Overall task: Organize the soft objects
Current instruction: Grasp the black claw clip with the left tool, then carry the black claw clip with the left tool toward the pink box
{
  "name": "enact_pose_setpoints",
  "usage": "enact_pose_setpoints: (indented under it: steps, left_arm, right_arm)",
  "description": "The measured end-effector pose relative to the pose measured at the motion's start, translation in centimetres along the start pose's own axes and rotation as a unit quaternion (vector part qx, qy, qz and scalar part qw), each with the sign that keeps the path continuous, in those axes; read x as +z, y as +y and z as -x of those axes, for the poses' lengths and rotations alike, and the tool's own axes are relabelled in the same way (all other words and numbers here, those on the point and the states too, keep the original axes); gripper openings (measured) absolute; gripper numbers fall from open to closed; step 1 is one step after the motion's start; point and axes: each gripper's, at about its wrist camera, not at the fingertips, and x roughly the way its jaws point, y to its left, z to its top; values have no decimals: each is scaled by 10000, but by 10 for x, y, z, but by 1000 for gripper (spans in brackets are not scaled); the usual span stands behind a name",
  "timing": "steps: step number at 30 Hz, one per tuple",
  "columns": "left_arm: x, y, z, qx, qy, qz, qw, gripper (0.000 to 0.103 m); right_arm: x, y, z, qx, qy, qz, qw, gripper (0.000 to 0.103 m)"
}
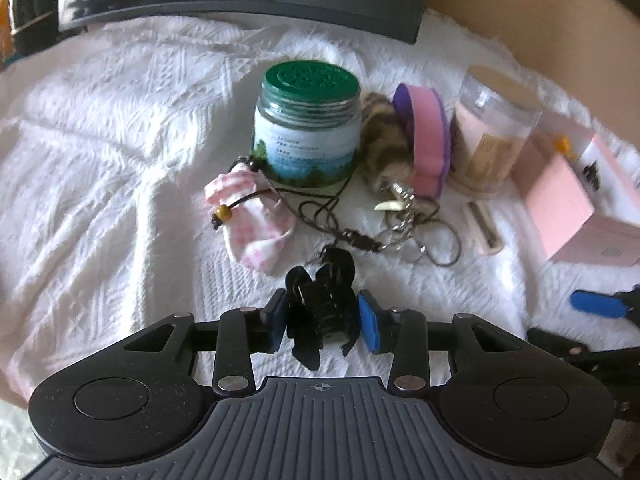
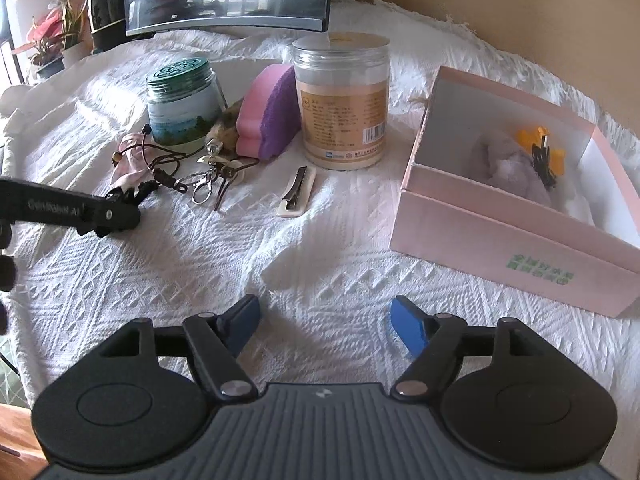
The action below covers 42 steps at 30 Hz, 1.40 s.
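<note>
Two grippers hovering over a white textured bedspread (image 2: 320, 248) strewn with small things.

The left gripper (image 1: 322, 322) is standing with jaws wide around a black fuzzy hair claw (image 1: 322, 304), pads apparently clear of it, near the bedspread's front edge. The right gripper (image 2: 324, 326) is hanging empty, jaws wide. A pink cardboard box (image 2: 500, 240) is sitting toward the right edge, holding a lilac plush toy (image 2: 508, 164).

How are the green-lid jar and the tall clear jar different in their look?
The green-lid jar is shorter, with a dark green ribbed lid and a landscape label. The tall clear jar is taller and wider, with a pale flat lid and a beige printed label. Both stand upright on the white cloth, with the pink-purple sponge between them.
</note>
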Motion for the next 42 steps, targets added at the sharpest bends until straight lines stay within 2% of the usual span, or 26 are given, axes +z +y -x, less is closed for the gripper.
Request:
enact_pose_setpoints:
  steps: [4,6,7,8,12,16,20,21,22,23,24,28,29,33,38,42]
  left_arm:
    - [-2,-1,7,-291,-44,-117,9995,40]
    - [-3,0,10,-445,-24,-196,9988,39]
    - [-5,0,12,-513,-20,-220,9984,39]
    - [-6,2,15,-590,-24,-238,9980,39]
    - [-11,12,25,-743,-63,-236,9969,39]
    - [-16,27,29,-776,-27,-84,9969,39]
    - [-22,37,29,-861,64,45,9963,39]
    - [-23,39,29,-888,72,45,9960,39]
    - [-23,39,29,-923,72,36,9957,39]
    - [-22,39,29,-962,67,20,9953,39]
    - [-21,37,29,-997,60,0,9950,39]
    - [-14,24,28,-1209,40,-218,9924,39]
    - [-12,18,27,-1277,46,-293,9914,39]
    - [-6,-11,23,-1638,101,-690,9840,39]
    - [-1,-52,17,-2080,207,-1214,9703,39]
    - [-4,-76,14,-2201,303,-1484,9637,39]
  right_arm:
    - [6,8,10,-48,-366,230,9991,72]
    - [15,15,12,-69,-520,361,9980,58]
    - [20,19,10,-108,-539,432,9976,46]
    - [26,23,7,-163,-549,492,9971,42]
    - [46,31,-14,-408,-559,566,9960,35]
    - [60,33,-32,-311,-427,516,9973,34]
    - [66,36,-52,-318,-117,416,9986,30]
    - [67,35,-52,-313,-126,375,9987,29]
    - [68,35,-53,-296,-87,394,9987,22]
    - [69,35,-51,-278,-59,402,9988,21]
    - [69,33,-48,-255,-59,374,9990,16]
    - [66,27,-20,-142,-222,284,9992,14]
    - [66,25,-12,-125,-278,266,9992,8]
    - [52,11,24,-162,-412,126,9989,8]
    - [28,-17,58,-432,-443,-171,9979,8]
    - [9,-35,70,-533,-386,-294,9974,8]
